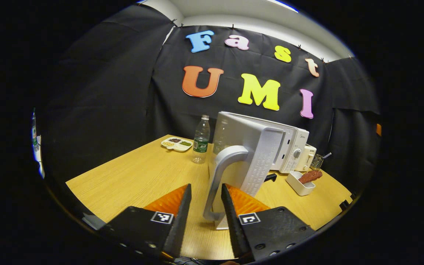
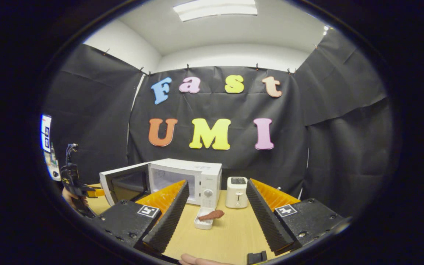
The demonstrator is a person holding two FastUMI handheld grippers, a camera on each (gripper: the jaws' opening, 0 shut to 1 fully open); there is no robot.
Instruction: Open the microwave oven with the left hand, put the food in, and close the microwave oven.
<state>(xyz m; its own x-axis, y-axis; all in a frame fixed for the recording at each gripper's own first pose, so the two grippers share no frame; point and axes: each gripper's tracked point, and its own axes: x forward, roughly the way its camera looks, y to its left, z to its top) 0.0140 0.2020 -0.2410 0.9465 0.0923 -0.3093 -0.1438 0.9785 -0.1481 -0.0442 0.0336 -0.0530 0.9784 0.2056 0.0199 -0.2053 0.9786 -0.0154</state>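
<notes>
Left gripper view shows the microwave oven [image 1: 289, 147] from the door side: its door [image 1: 248, 154] is swung open toward the camera, edge-on, and the curved door handle [image 1: 221, 173] stands between the two fingers of the left gripper [image 1: 206, 204]. The jaws are spread around the handle; I cannot tell if either finger touches it. Right gripper view shows the same oven [image 2: 193, 180] from the front, with its cavity visible and the door [image 2: 123, 184] open to the left. The food, one brown piece [image 2: 212, 215], lies across one small white dish [image 2: 202, 222] on the wooden table [image 2: 226, 239], in front of the oven and between the wide-apart jaws of the right gripper [image 2: 215, 213], which hold nothing. One white toaster [image 2: 236, 191] stands just beside the oven. Left gripper view also has one water bottle [image 1: 201, 139] and one divided tray [image 1: 177, 144] behind the door.
</notes>
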